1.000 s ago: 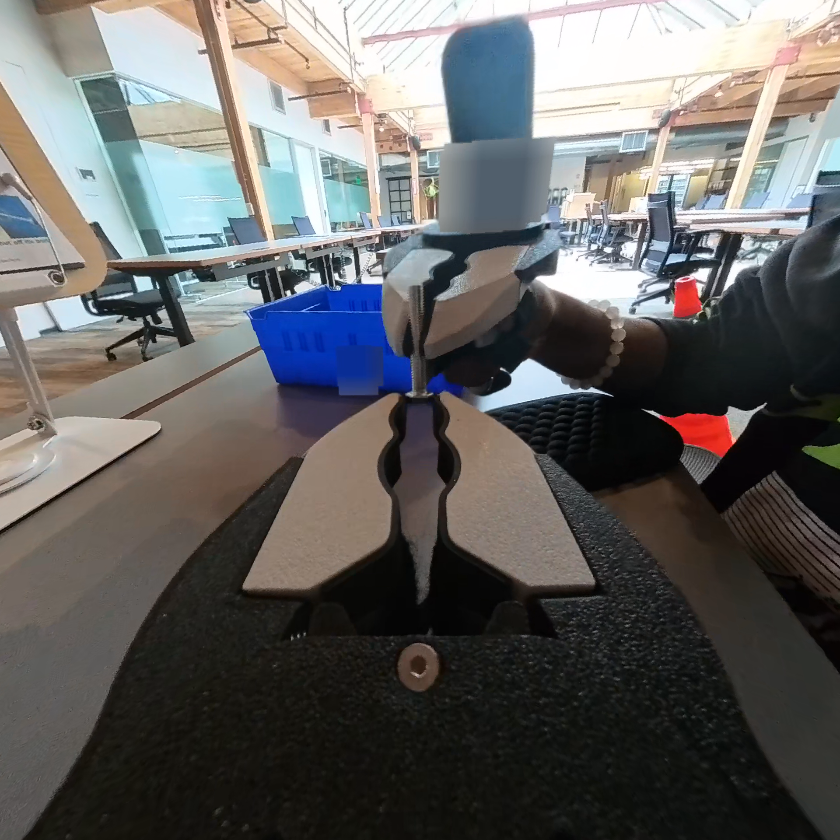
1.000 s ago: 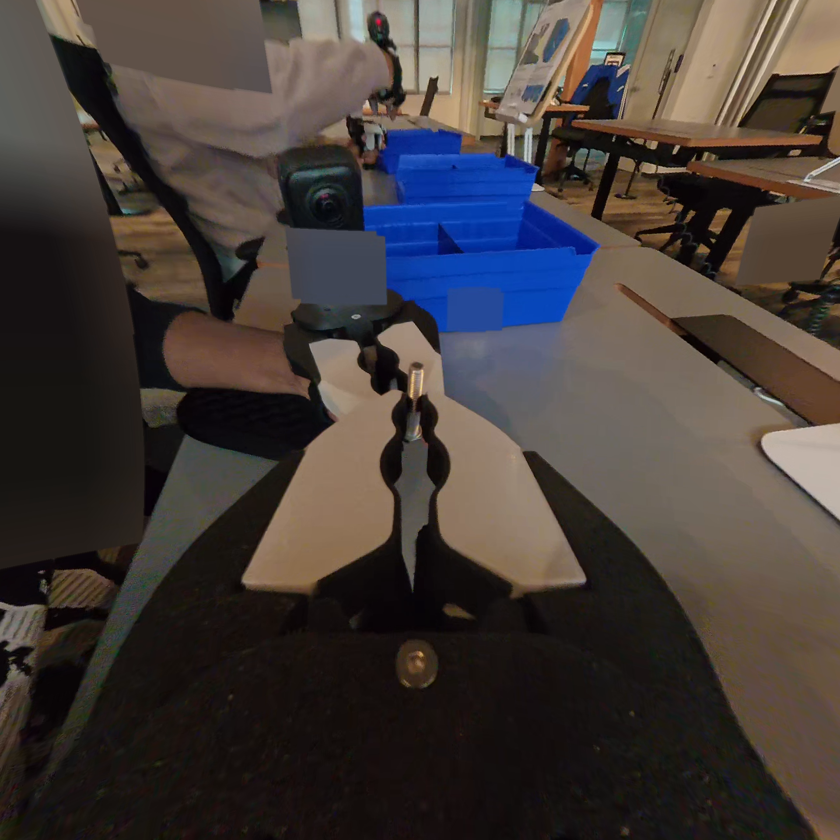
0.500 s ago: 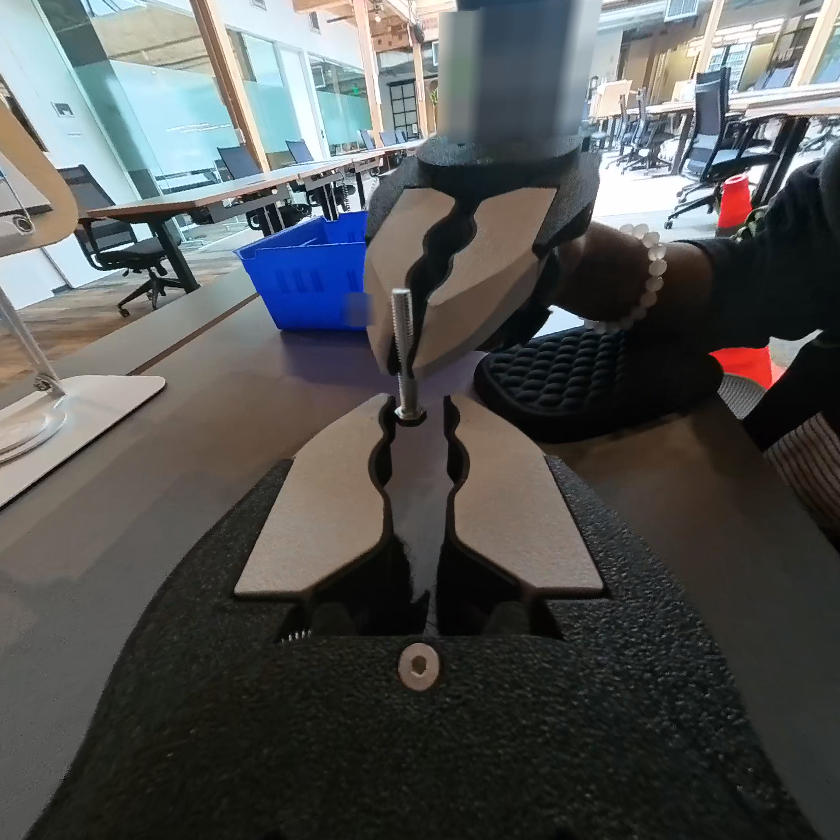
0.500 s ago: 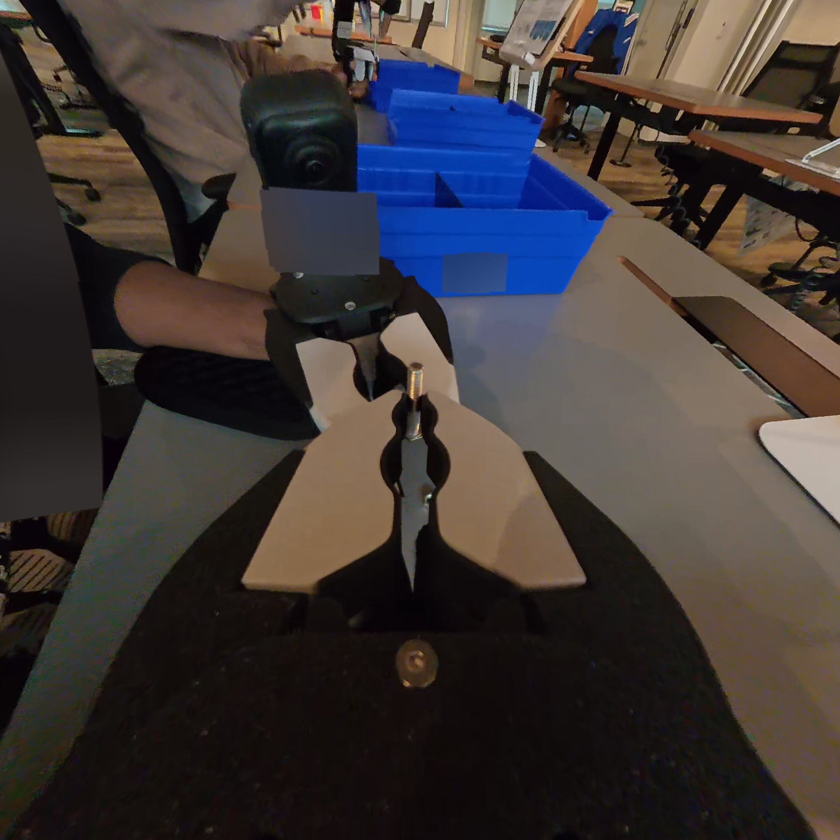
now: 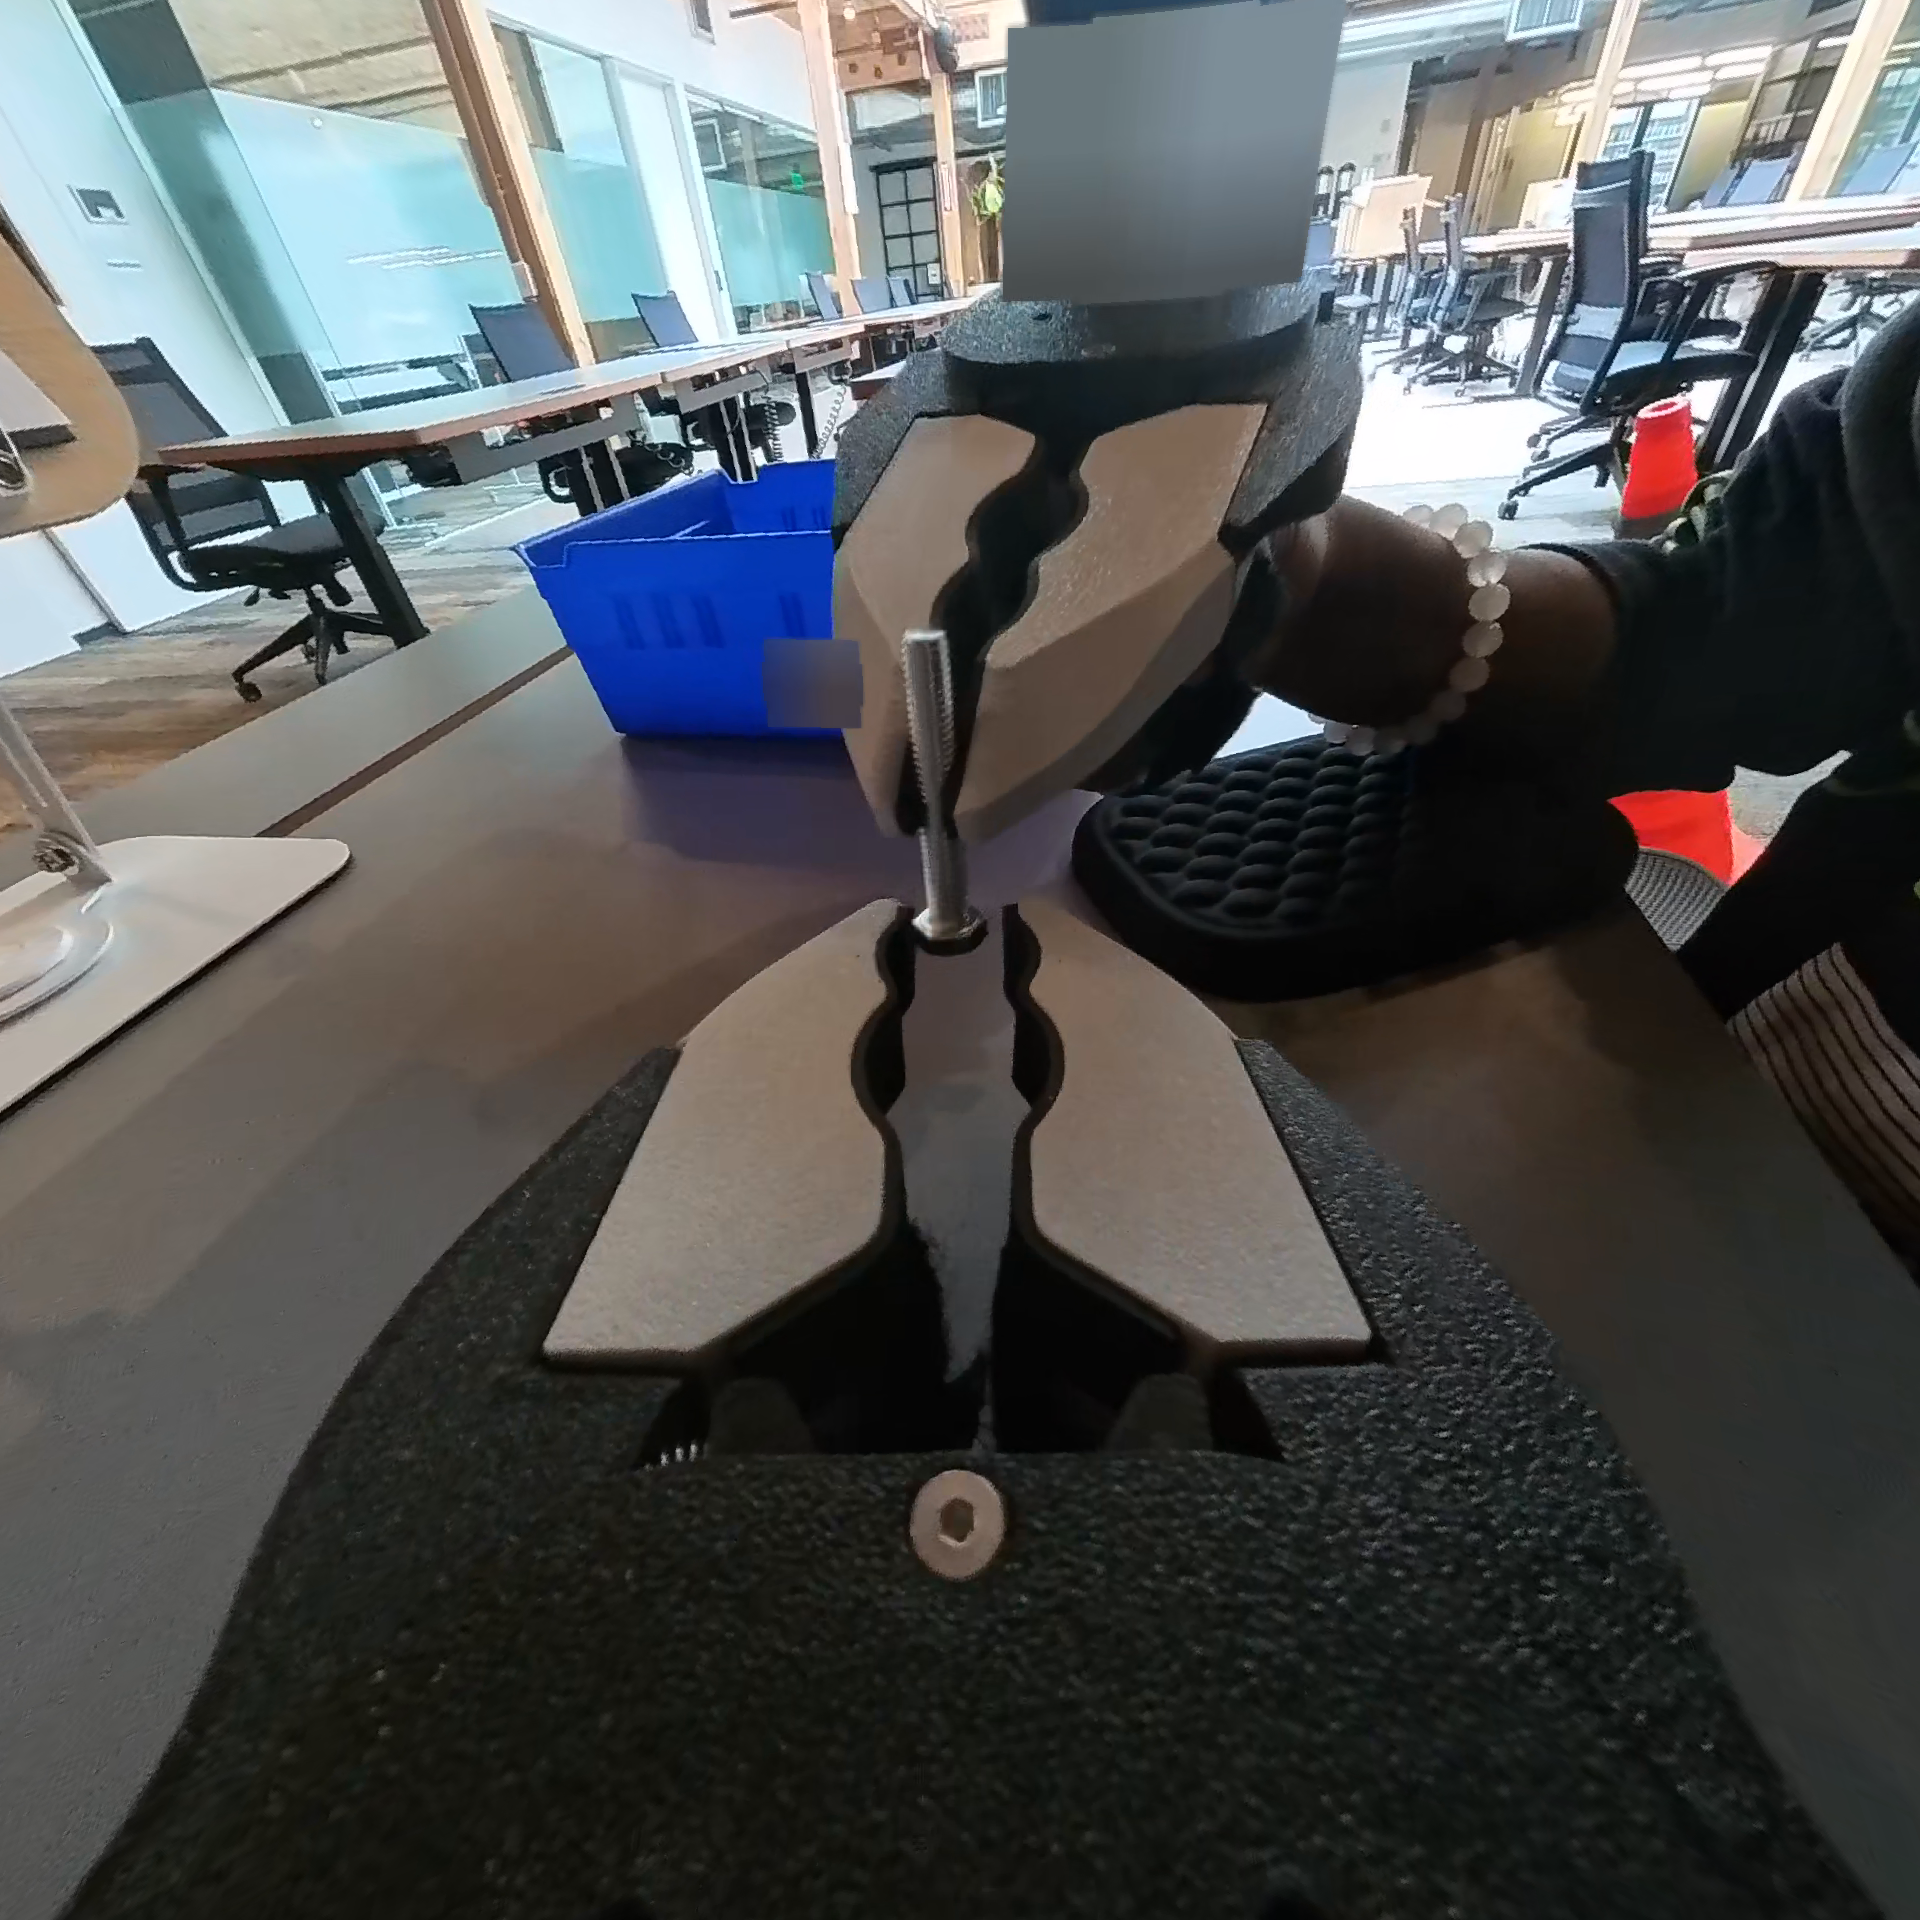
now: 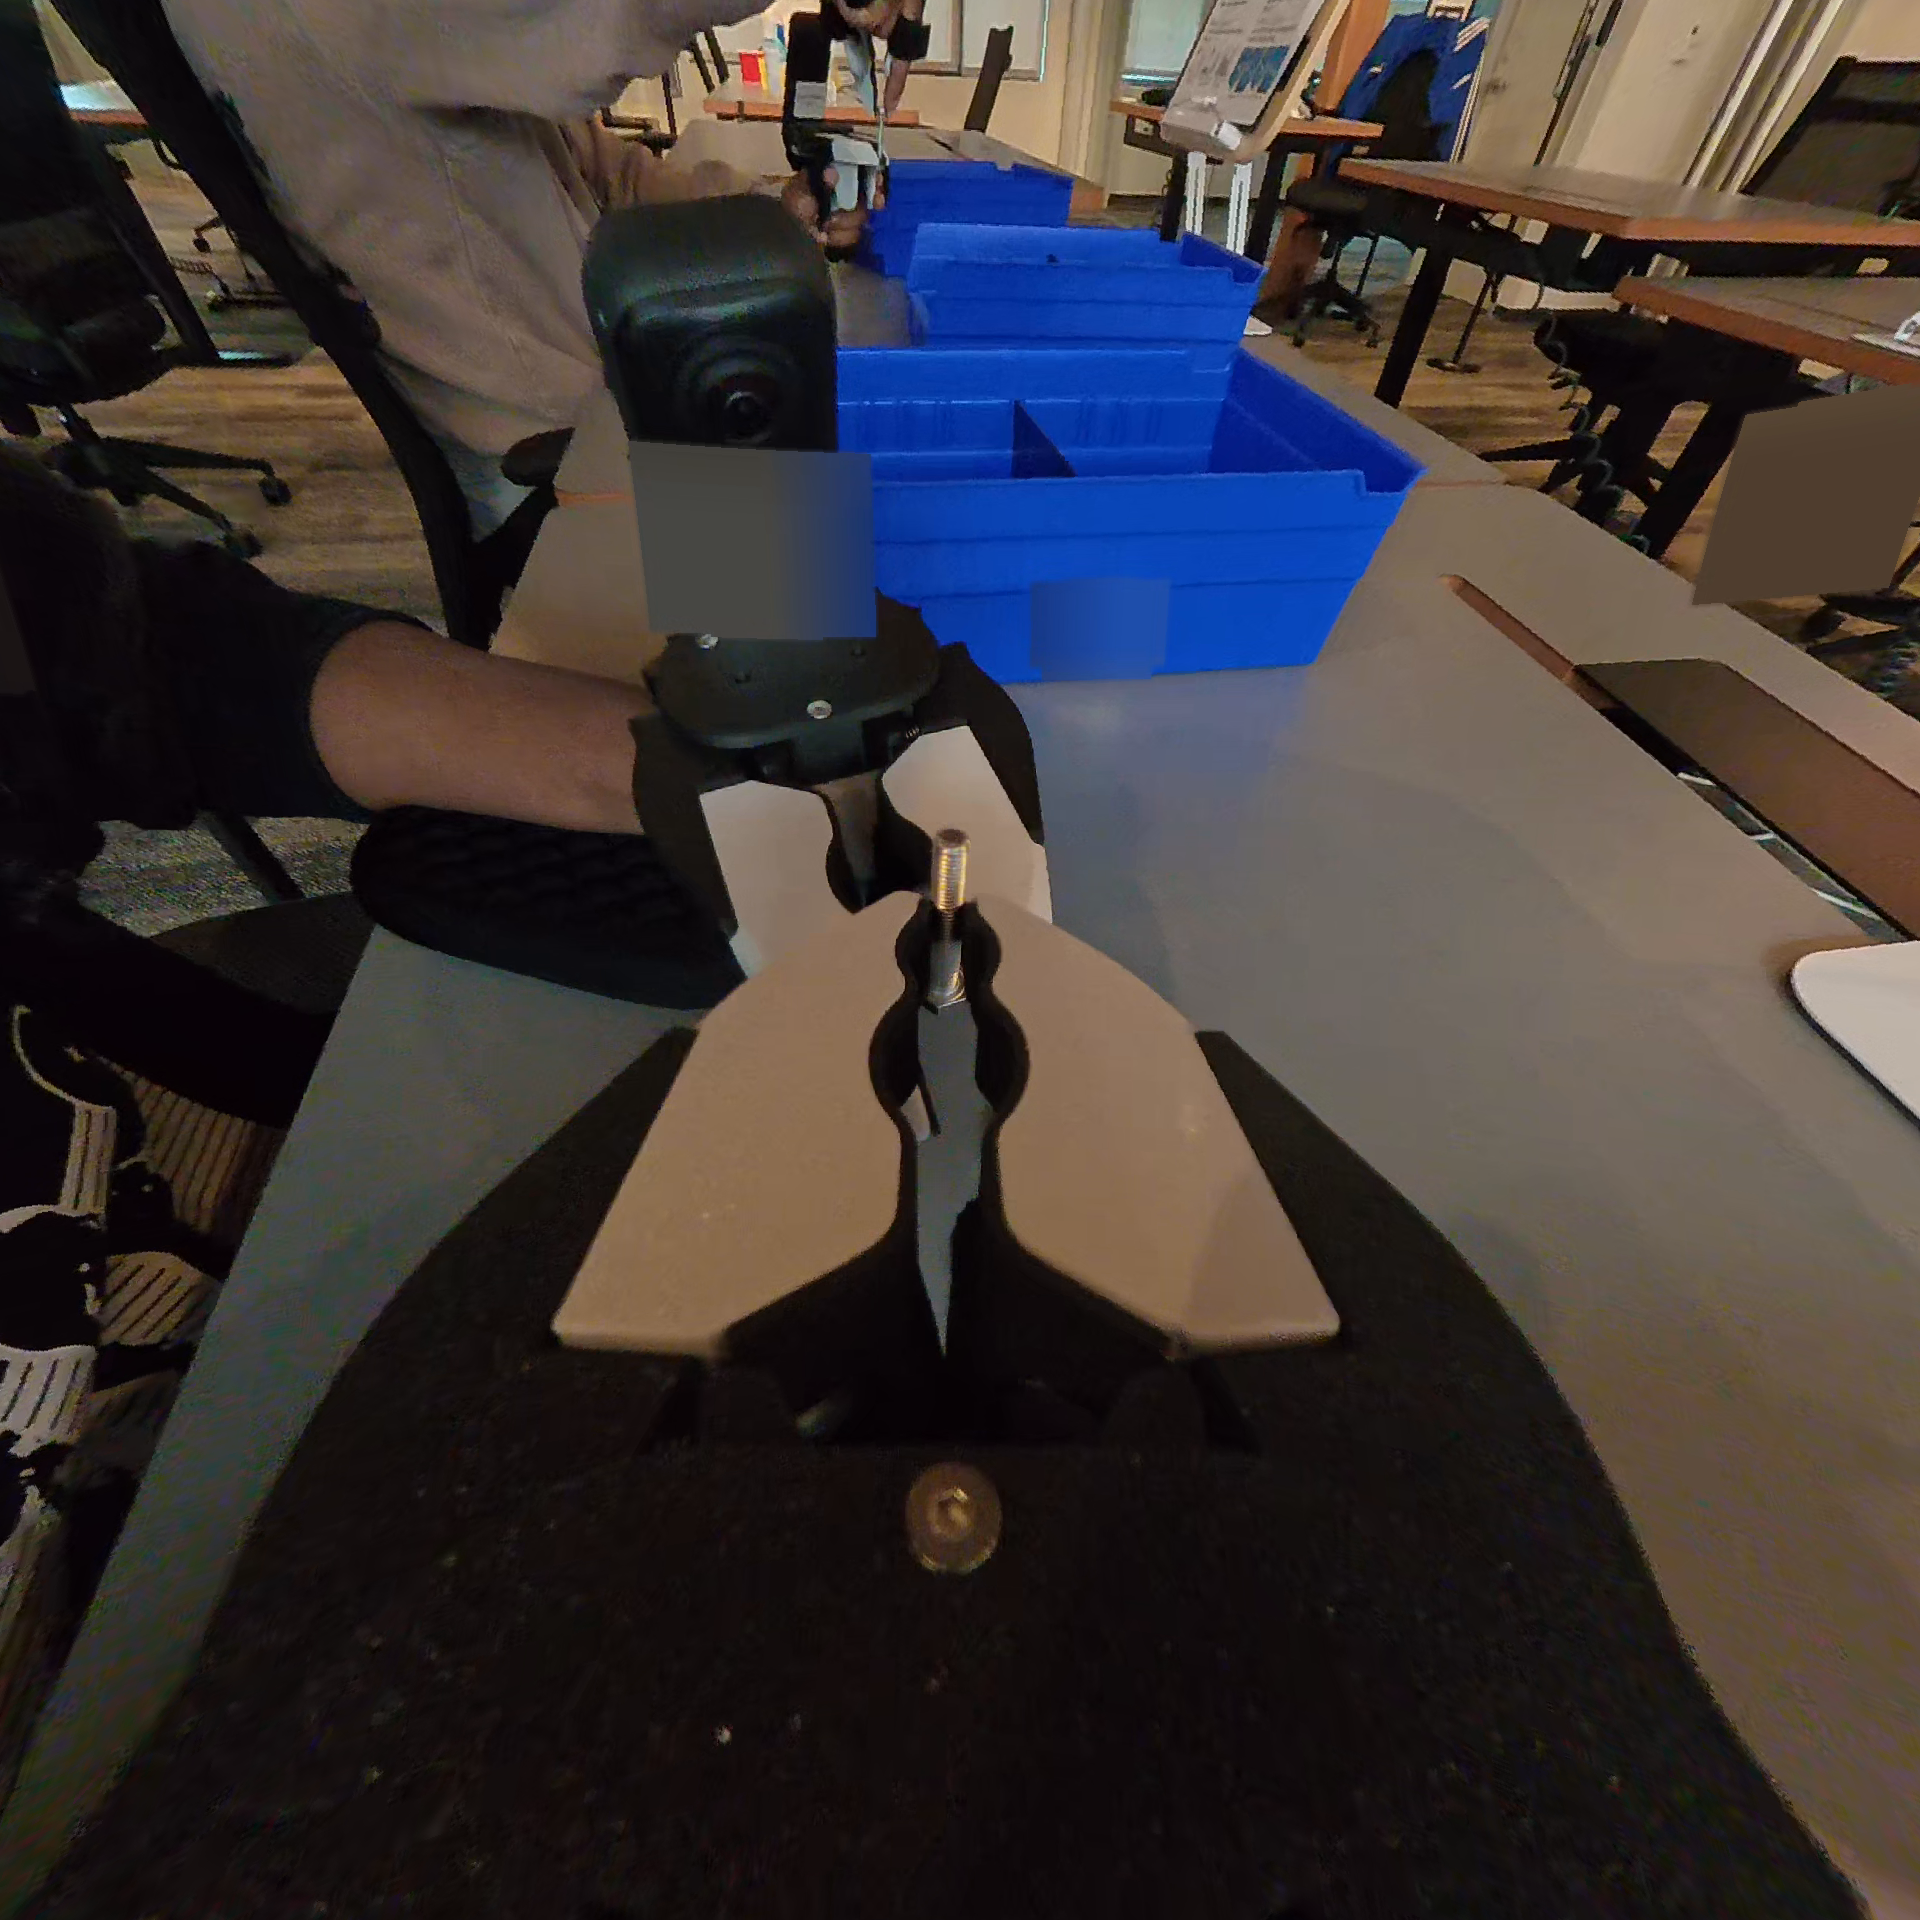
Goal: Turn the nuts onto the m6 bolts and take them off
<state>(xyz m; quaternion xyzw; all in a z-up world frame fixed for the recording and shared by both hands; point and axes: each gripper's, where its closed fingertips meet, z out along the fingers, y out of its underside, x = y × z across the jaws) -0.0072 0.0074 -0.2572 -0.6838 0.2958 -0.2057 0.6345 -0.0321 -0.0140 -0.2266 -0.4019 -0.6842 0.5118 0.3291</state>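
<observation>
Bolt (image 5: 932, 769) stands upright above the desk (image 5: 436, 997), shank pinched in the right hand-held gripper (image 6: 948, 925), probably so the nut (image 5: 943, 927) at its lower end stays reachable. Left hand-held gripper (image 5: 951, 920) sits around the nut, jaws spread, right pad clear of it: no grip yet. Left view shows the nut and that gap; right view shows the clamped shank and the blue bins (image 6: 1122, 499) behind

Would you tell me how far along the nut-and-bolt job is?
Done: the hex piece, apparently the nut, sits low on the bolt. In hand: the right gripper clamps the bolt; the left gripper, open, brackets the nut. Left: more turning; whether it is going on or coming off, I cannot tell.
</observation>
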